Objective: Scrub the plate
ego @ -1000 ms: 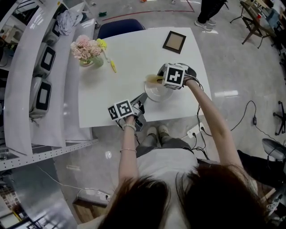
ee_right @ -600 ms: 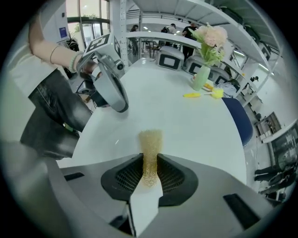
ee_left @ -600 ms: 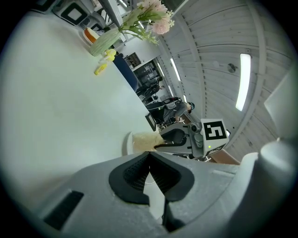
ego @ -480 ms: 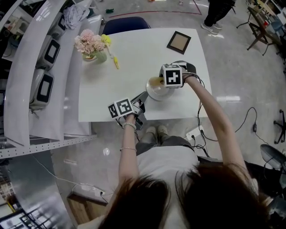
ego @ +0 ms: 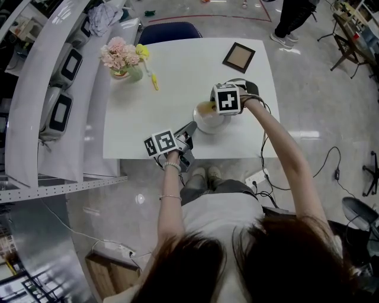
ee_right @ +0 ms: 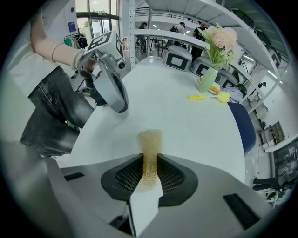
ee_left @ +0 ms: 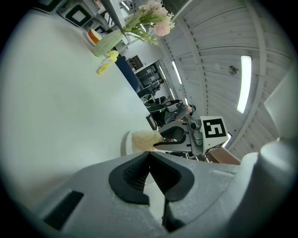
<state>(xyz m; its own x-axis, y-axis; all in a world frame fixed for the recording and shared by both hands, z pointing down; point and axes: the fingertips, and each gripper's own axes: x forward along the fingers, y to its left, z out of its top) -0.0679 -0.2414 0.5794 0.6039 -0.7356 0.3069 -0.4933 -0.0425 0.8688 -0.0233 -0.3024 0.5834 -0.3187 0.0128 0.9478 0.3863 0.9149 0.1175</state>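
A white plate (ego: 209, 124) lies near the table's front edge. My right gripper (ego: 207, 109) hangs over it, shut on a yellow sponge (ego: 205, 107) that presses on the plate's far left part. In the right gripper view the sponge (ee_right: 150, 142) sticks out past the gripper (ee_right: 150, 163) onto the white surface. My left gripper (ego: 190, 128) reaches in from the front left. It is shut, with its tips at the plate's near rim. In the left gripper view the gripper (ee_left: 149, 155) has its pads together, and the plate rim (ee_left: 125, 144) and sponge (ee_left: 144, 138) lie just beyond.
A vase of pink flowers (ego: 121, 59) and a yellow brush (ego: 152, 80) stand at the table's far left. A picture frame (ego: 238, 57) lies far right. A blue chair (ego: 172, 31) is behind the table, shelves (ego: 59, 112) run along the left, and a person's legs (ego: 293, 18) show beyond.
The right gripper with the sponge has shifted slightly across the plate. The left gripper has stayed at the plate's rim.
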